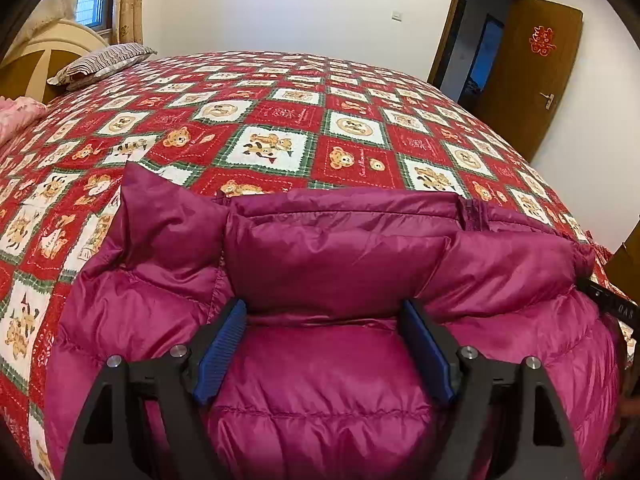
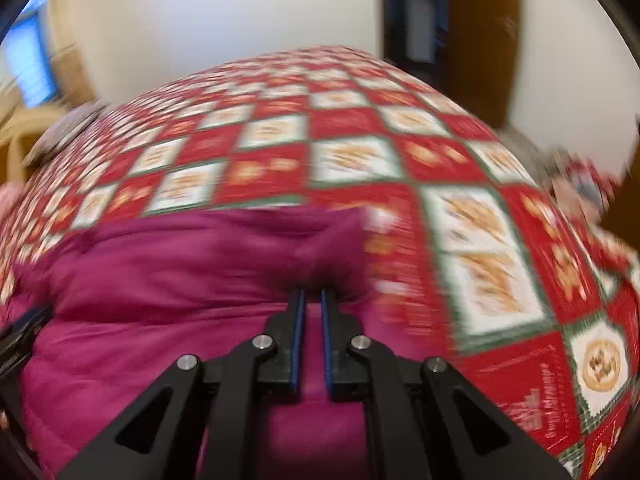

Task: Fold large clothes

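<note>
a puffy dark pink coat point(image 1: 332, 264) lies on a bed with a red and white teddy bear blanket point(image 1: 280, 120). the coat sits at the near edge of the bed, folded into a fat bundle.

the left gripper point(image 1: 324, 316) has its jaws spread wide. its blue pads point(image 1: 224, 344) stand on each side of a fold of the coat but do not squeeze it.

the right gripper point(image 2: 313, 300) is at the right end of the coat. this picture is blurry. its jaws are pulled close together, and they look pinched on a bit of the coat's cloth at the tips.

a striped pillow point(image 1: 100, 64) lies far away at the head of the bed. a brown door point(image 1: 532, 76) stands open.
</note>
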Tool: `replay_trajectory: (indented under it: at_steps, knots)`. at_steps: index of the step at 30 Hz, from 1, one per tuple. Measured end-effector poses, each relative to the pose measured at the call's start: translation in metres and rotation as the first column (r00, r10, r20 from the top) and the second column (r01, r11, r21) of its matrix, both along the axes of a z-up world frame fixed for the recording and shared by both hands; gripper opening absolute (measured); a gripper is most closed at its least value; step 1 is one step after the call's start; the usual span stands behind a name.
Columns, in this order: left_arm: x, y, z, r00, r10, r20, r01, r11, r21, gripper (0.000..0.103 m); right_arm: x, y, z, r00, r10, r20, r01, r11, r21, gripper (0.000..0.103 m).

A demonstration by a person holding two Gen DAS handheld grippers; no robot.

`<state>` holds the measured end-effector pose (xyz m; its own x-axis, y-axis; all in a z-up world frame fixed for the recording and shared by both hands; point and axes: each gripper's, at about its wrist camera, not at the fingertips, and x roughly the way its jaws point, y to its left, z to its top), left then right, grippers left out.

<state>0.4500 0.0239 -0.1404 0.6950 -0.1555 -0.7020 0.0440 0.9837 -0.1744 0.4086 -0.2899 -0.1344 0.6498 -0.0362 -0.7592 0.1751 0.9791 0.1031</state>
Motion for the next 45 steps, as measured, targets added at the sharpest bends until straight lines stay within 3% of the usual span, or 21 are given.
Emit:
replay_trajectory:
  at_steps: [1, 2, 4, 6, 10, 13, 16, 20, 23, 27, 31, 33, 37, 40, 42, 45]
  knots:
    - [0.000, 0.000, 0.000, 1.000, 0.000, -0.001, 0.000, 1.000, 0.005, 0.080, -0.001, -0.011, -0.002, 0.999, -0.033, -0.015, 0.033, 0.999, -0.001, 0.009]
    - [0.001, -0.001, 0.000, 1.000, 0.000, -0.002, 0.000, 1.000, 0.010, 0.080, -0.004, -0.020, -0.003, 0.997, -0.069, -0.032, 0.068, 0.997, -0.037, 0.019]
    - [0.001, -0.002, -0.001, 1.000, 0.000, -0.005, 0.000, 1.000, 0.017, 0.081, -0.012, -0.033, 0.000, 0.990, -0.131, -0.047, 0.126, 0.988, -0.089, 0.021]
    - [0.001, -0.002, -0.001, 1.000, 0.000, -0.005, 0.000, 1.000, 0.017, 0.081, -0.029, -0.042, 0.017, 0.990, -0.143, 0.000, 0.143, 0.989, -0.024, 0.021]
    - [0.001, -0.003, -0.001, 1.000, 0.002, -0.006, -0.002, 1.000, 0.027, 0.081, -0.047, 0.002, 0.060, 0.992, -0.023, 0.127, 0.015, 0.998, 0.057, 0.021]
    - [0.001, -0.003, -0.001, 1.000, 0.003, -0.005, -0.003, 0.999, 0.033, 0.081, -0.031, 0.062, 0.073, 0.979, 0.138, 0.148, -0.152, 0.985, 0.083, 0.022]
    - [0.000, -0.003, -0.001, 1.000, 0.002, -0.005, -0.002, 1.000, 0.031, 0.081, -0.004, 0.111, 0.058, 0.967, 0.230, 0.106, -0.242, 0.962, 0.125, 0.022]
    - [0.000, -0.003, -0.001, 1.000, -0.001, -0.005, 0.001, 1.000, 0.025, 0.082, 0.028, 0.135, 0.014, 0.974, 0.227, 0.024, -0.229, 0.967, 0.112, 0.021]
    - [0.000, -0.001, -0.001, 1.000, -0.005, -0.005, 0.005, 1.000, 0.012, 0.083, 0.029, 0.131, -0.007, 0.977, 0.211, 0.032, -0.214, 0.971, 0.104, 0.015]
    - [0.001, -0.002, -0.001, 1.000, -0.012, -0.008, 0.012, 1.000, 0.010, 0.084, 0.028, 0.118, -0.016, 0.981, 0.192, 0.042, -0.196, 0.970, 0.144, 0.013]
    - [-0.001, -0.003, 0.007, 0.999, -0.021, -0.025, 0.022, 1.000, 0.015, 0.084, 0.028, 0.128, -0.015, 0.980, 0.197, 0.031, -0.199, 0.978, 0.068, 0.013]
    - [-0.014, -0.007, 0.022, 0.999, -0.052, 0.003, 0.052, 0.999, -0.010, 0.084, 0.029, 0.128, -0.017, 0.980, 0.197, 0.034, -0.199, 0.978, 0.068, 0.013]
    - [-0.028, -0.028, 0.040, 0.994, -0.099, 0.045, 0.100, 0.994, -0.033, 0.084, 0.029, 0.119, -0.019, 0.979, 0.196, 0.048, -0.200, 0.971, 0.129, 0.013]
    - [-0.020, -0.037, 0.026, 0.998, -0.059, 0.020, 0.059, 0.998, -0.033, 0.084, 0.029, 0.110, -0.020, 0.981, 0.187, 0.058, -0.195, 0.962, 0.192, 0.012]
    - [-0.009, -0.036, 0.006, 0.999, -0.005, -0.037, 0.005, 1.000, -0.009, 0.084, 0.028, 0.102, -0.020, 0.980, 0.185, 0.072, -0.197, 0.947, 0.253, 0.012]
    - [-0.009, -0.044, 0.001, 1.000, -0.010, -0.002, 0.010, 0.998, 0.060, 0.085, 0.023, 0.093, -0.015, 0.983, 0.171, 0.071, -0.185, 0.930, 0.317, 0.012]
